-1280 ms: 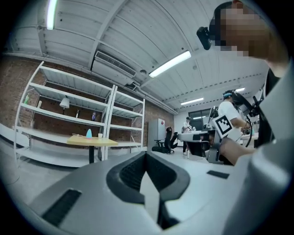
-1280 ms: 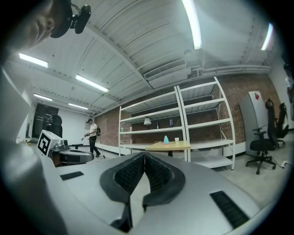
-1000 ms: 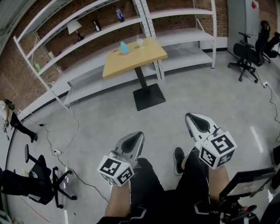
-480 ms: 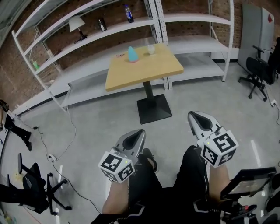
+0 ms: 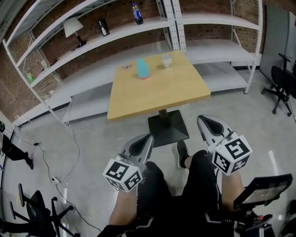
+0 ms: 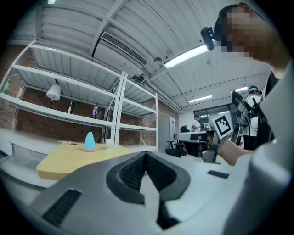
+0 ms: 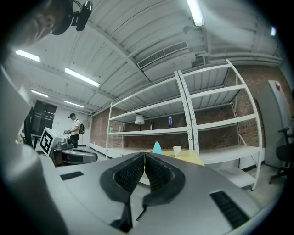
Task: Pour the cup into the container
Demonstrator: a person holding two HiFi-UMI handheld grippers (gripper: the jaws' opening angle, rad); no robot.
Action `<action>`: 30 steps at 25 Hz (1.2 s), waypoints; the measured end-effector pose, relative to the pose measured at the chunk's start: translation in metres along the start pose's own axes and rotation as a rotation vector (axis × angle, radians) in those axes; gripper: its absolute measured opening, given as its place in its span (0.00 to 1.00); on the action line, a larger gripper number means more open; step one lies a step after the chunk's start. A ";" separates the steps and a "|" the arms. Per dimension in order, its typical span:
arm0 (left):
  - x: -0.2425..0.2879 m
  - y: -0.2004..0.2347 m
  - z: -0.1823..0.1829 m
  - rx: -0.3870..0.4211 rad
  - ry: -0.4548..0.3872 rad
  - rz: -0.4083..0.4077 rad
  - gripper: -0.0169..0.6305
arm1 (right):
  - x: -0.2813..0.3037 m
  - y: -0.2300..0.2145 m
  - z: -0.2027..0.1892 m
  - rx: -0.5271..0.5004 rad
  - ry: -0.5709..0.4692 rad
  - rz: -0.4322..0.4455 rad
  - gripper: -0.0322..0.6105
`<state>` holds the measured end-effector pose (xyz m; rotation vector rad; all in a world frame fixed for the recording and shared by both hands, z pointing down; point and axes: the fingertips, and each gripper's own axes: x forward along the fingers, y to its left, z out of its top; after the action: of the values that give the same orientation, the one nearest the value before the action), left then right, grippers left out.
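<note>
A clear cup (image 5: 167, 60) stands near the far edge of a square wooden table (image 5: 157, 90), with a teal bottle-shaped container (image 5: 142, 69) to its left. Both also show small in the left gripper view, the container (image 6: 89, 142) and the cup (image 6: 109, 143), and in the right gripper view, the container (image 7: 157, 148) and the cup (image 7: 177, 150). My left gripper (image 5: 147, 139) and right gripper (image 5: 202, 122) are held level over my legs, short of the table. Both have their jaws pressed together with nothing between them.
Behind the table run long white shelves (image 5: 115, 32) against a brick wall, holding a lamp (image 5: 73, 28) and bottles (image 5: 135, 12). Office chairs (image 5: 282, 85) stand at the right and lower left. Cables (image 5: 60, 152) trail over the grey floor. A person (image 7: 73, 129) stands far off.
The table with the cup and container has come much closer and larger in the head view, as I walk toward it. Both grippers stay in the same pose over my legs.
</note>
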<state>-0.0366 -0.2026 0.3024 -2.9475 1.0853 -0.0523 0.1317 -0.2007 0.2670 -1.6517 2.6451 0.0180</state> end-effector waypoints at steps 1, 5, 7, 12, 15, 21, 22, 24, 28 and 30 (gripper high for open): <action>0.014 0.013 0.000 0.005 0.004 -0.001 0.03 | 0.016 -0.011 -0.001 0.004 -0.002 0.001 0.05; 0.071 0.064 0.001 0.015 0.026 -0.004 0.03 | 0.084 -0.056 -0.004 0.025 -0.009 -0.001 0.05; 0.095 0.088 0.002 0.017 0.024 -0.009 0.03 | 0.117 -0.077 -0.003 0.024 -0.016 -0.007 0.05; 0.145 0.151 0.006 0.025 -0.004 -0.006 0.03 | 0.193 -0.116 -0.006 0.015 -0.018 -0.026 0.05; 0.165 0.185 0.005 0.021 -0.012 -0.007 0.03 | 0.237 -0.131 -0.008 0.008 -0.006 -0.032 0.05; 0.202 0.242 0.008 0.037 -0.008 -0.022 0.03 | 0.313 -0.160 -0.007 -0.007 0.021 -0.037 0.06; 0.207 0.250 0.009 0.039 -0.006 -0.027 0.03 | 0.324 -0.166 -0.008 -0.008 0.030 -0.039 0.07; 0.216 0.266 0.011 0.039 -0.001 -0.033 0.03 | 0.344 -0.176 -0.009 -0.015 0.045 -0.044 0.11; 0.237 0.289 0.015 0.043 0.012 -0.070 0.03 | 0.377 -0.195 -0.009 -0.031 0.056 -0.042 0.17; 0.250 0.294 0.016 0.071 0.027 -0.096 0.03 | 0.389 -0.205 -0.013 -0.034 0.070 -0.046 0.21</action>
<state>-0.0363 -0.5882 0.2906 -2.9415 0.9243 -0.1274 0.1448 -0.6399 0.2704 -1.7552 2.6701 0.0052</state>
